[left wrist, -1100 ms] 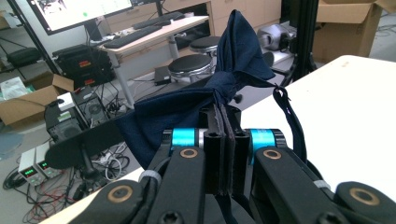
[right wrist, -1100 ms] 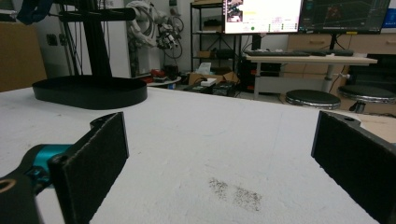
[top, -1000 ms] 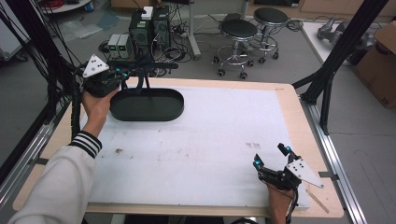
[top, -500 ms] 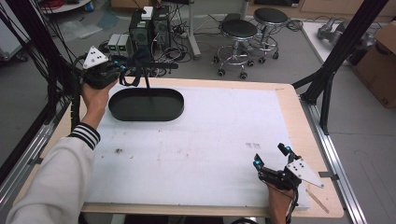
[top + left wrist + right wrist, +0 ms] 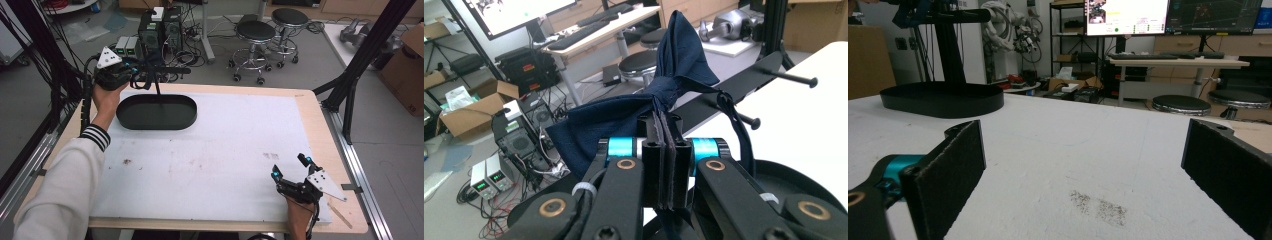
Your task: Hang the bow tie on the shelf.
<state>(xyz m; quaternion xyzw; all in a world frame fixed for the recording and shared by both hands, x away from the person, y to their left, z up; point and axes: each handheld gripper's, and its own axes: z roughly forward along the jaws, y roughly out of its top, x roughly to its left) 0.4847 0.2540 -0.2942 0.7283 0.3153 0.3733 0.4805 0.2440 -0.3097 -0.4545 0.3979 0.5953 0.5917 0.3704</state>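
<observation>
A navy bow tie (image 5: 674, 85) is pinched at its knot between the jaws of my left gripper (image 5: 666, 127), which is shut on it. Its thin neck band (image 5: 735, 122) loops down to the right, beside a short peg (image 5: 749, 120) of a black stand. In the high view my left gripper (image 5: 131, 67) is held up at the table's far left corner, next to the stand's top bar (image 5: 167, 70). The stand's oval base (image 5: 156, 114) rests on the white mat. My right gripper (image 5: 290, 166) sits near the front right edge, open with nothing between its pads (image 5: 950, 170).
The white mat (image 5: 220, 150) covers most of the wooden table (image 5: 320, 125). Behind the far edge stand computer towers (image 5: 160, 27) with cables and two stools (image 5: 255, 35). A black frame strut (image 5: 360, 70) rises at the right.
My left hand has carried the bow tie up and away from over the oval base's left rim toward the stand's top bar. The right gripper has stayed put.
</observation>
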